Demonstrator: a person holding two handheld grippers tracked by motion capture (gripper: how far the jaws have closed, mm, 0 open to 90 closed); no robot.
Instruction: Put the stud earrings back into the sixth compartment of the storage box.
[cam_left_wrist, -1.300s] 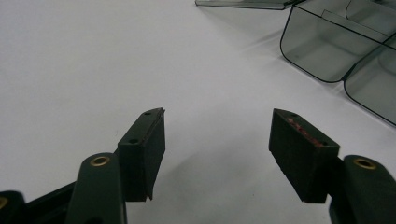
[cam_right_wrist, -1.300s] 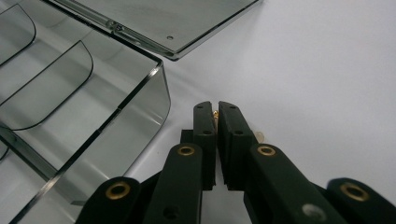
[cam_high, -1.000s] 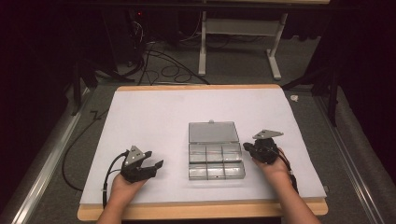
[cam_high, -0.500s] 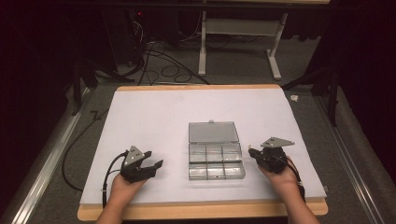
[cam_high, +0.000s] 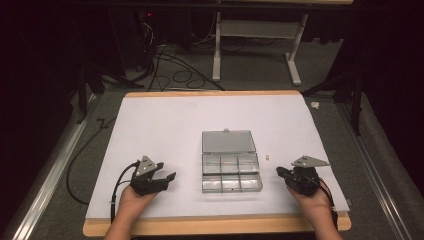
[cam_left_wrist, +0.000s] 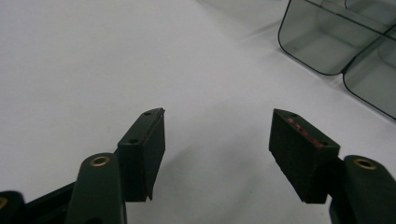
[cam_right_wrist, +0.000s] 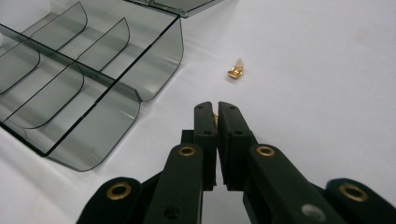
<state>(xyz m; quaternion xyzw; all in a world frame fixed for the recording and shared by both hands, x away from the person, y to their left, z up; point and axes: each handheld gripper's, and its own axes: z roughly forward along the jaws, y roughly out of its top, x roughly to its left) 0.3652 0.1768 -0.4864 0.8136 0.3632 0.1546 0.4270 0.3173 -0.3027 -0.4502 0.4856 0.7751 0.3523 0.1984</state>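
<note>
A clear plastic compartment box (cam_high: 231, 173) lies open at mid-table, its lid (cam_high: 228, 141) folded back flat. In the right gripper view the box (cam_right_wrist: 88, 98) has empty compartments. A small gold part (cam_high: 268, 157) lies on the white table just right of the box, also seen ahead of the jaws (cam_right_wrist: 236, 71). My right gripper (cam_right_wrist: 215, 106) is shut, with a sliver of gold showing between its jaws. It rests right of the box (cam_high: 281, 173). My left gripper (cam_left_wrist: 217, 116) is open and empty, left of the box (cam_high: 169, 178).
The white table top (cam_high: 175, 125) has a wooden rim. One corner of the box (cam_left_wrist: 327, 42) lies ahead and to the right of the left jaws. Cables trail from both grippers. Beyond the table are a dark floor, cables and a white stand (cam_high: 295, 45).
My right gripper has drawn back from the box, moving right and toward the table's front edge. The left gripper has stayed put.
</note>
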